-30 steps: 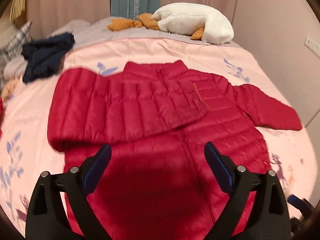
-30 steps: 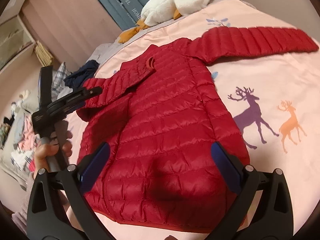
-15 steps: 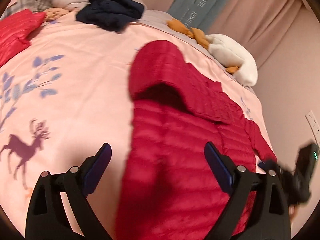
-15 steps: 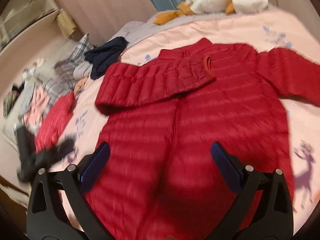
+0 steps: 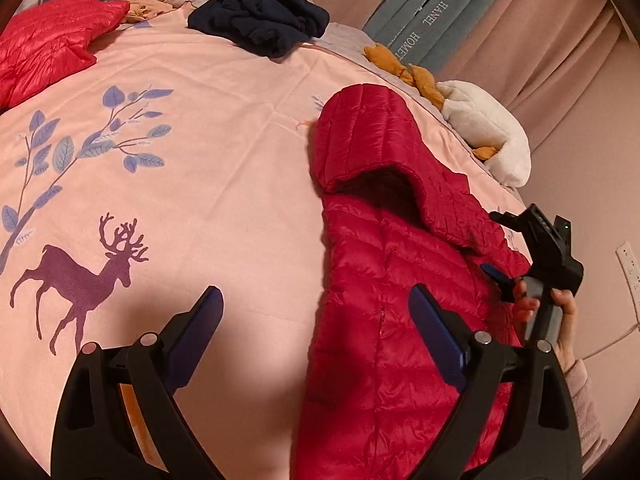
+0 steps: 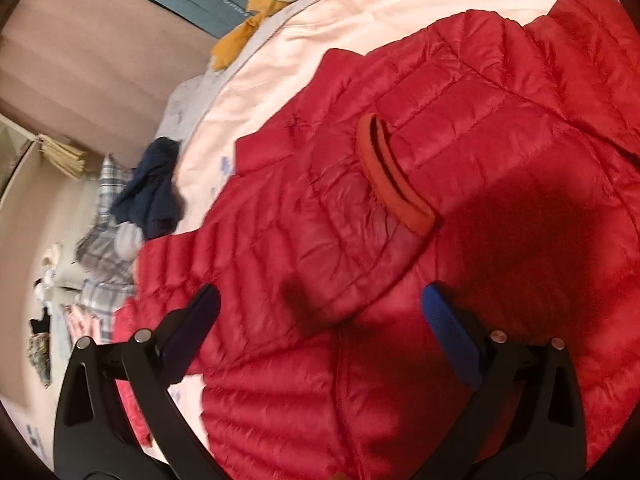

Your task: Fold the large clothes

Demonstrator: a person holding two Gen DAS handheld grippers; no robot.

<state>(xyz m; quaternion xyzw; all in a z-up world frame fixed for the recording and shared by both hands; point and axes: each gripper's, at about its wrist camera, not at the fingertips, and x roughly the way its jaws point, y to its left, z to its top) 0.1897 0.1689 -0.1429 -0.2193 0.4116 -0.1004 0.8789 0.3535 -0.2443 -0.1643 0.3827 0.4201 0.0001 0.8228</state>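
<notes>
The bed (image 5: 224, 152), with its pink deer-print cover, fills both views, and on it the red down jacket (image 5: 384, 320) lies flat, front up, with one sleeve (image 6: 320, 240) already folded across the chest. A second ago both tongs looked down the jacket from its hem; now the left tongs (image 5: 316, 320) have swung out over the bare cover, so the jacket's side edge runs just right of the midline between its tips, while the right tongs (image 6: 320, 312) have closed in above the folded sleeve, whose cuff (image 6: 394, 176) lies just ahead of the right tip. That suggests the first sleeve fold is done and the far sleeve comes next. Both tongs stand wide open and hold nothing. Counting from large to small: one bed, one spread red jacket, a second red padded garment (image 5: 48, 48) far ahead-left of the left tongs, one white plush toy (image 5: 488, 136) ahead-right, one dark navy bundle (image 5: 260, 24) straight ahead, two tongs, one hand (image 5: 560, 316) visible gripping the right tongs, and one wall socket (image 5: 630, 264).
</notes>
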